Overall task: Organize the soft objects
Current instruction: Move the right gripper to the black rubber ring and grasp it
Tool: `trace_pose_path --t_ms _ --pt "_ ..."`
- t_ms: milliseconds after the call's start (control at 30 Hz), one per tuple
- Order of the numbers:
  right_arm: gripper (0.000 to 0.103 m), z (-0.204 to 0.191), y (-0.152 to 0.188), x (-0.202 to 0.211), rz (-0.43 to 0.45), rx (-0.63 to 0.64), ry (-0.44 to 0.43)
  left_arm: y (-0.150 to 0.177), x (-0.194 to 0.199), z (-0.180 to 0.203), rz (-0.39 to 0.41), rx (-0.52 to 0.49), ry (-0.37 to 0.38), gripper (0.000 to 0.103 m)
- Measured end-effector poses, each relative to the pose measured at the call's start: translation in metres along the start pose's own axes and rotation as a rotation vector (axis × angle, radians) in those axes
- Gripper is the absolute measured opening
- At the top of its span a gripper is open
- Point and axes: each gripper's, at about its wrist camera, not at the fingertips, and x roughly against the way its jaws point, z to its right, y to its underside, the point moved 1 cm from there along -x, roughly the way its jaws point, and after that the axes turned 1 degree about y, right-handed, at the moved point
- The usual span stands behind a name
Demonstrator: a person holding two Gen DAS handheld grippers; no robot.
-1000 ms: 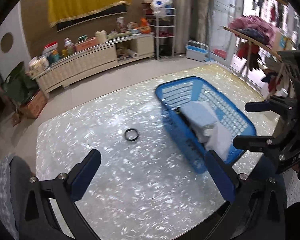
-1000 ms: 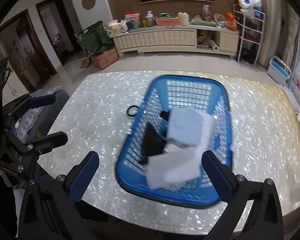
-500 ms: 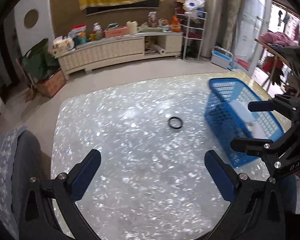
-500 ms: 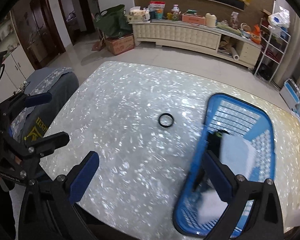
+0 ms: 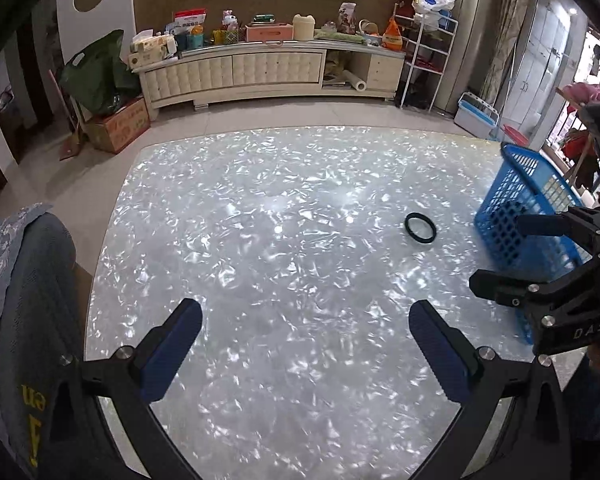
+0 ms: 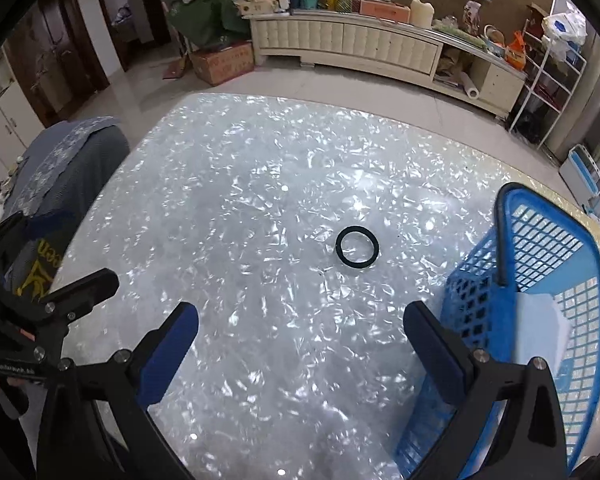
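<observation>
Your left gripper [image 5: 305,354] shows black angular frames tipped with blue ribbed pads [image 5: 171,348], silver screws glinting at every joint. Your right gripper [image 6: 300,354] is built the same, black with blue pads; seen from the left wrist, its body carries white "DAS" lettering.

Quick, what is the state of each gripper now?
Left gripper: open, holding nothing.
Right gripper: open, holding nothing.
</observation>
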Motion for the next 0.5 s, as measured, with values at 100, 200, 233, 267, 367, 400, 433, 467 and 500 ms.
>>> trace_pose_path --t_ms 100,200,233,267,367,400,433,467,500 --pt "0.103 0.002 -0.002 -0.021 -0.024 -0.028 0.004 -0.002 -0.014 0.0 -0.004 -0.016 -0.007 0.103" --pt "0.103 0.007 -0.003 -0.038 -0.036 -0.052 0.017 -0.006 -0.028 0.0 -0.018 -0.018 -0.006 0.103" --pt "0.103 0.008 -0.004 -0.043 -0.037 -0.059 0.021 -0.008 -0.034 0.0 -0.015 -0.016 -0.002 0.103" --pt "0.103 0.01 -0.005 -0.047 -0.035 -0.065 0.027 -0.01 -0.037 0.0 -0.013 -0.017 0.0 0.103" --pt "0.103 0.018 -0.009 -0.062 -0.012 -0.117 0.059 -0.017 -0.054 0.002 -0.012 -0.036 -0.034 0.103" --pt "0.103 0.02 -0.01 -0.068 -0.013 -0.142 0.058 -0.019 -0.057 0.002 -0.011 -0.04 -0.046 0.103" --pt "0.103 0.023 -0.011 -0.074 -0.015 -0.162 0.056 -0.021 -0.062 0.002 -0.007 -0.046 -0.058 0.103" --pt "0.103 0.025 -0.013 -0.078 -0.015 -0.173 0.061 -0.023 -0.066 0.003 -0.005 -0.051 -0.062 0.103" --pt "0.103 0.027 -0.014 -0.082 -0.014 -0.179 0.072 -0.025 -0.072 0.003 -0.005 -0.055 -0.066 0.103"
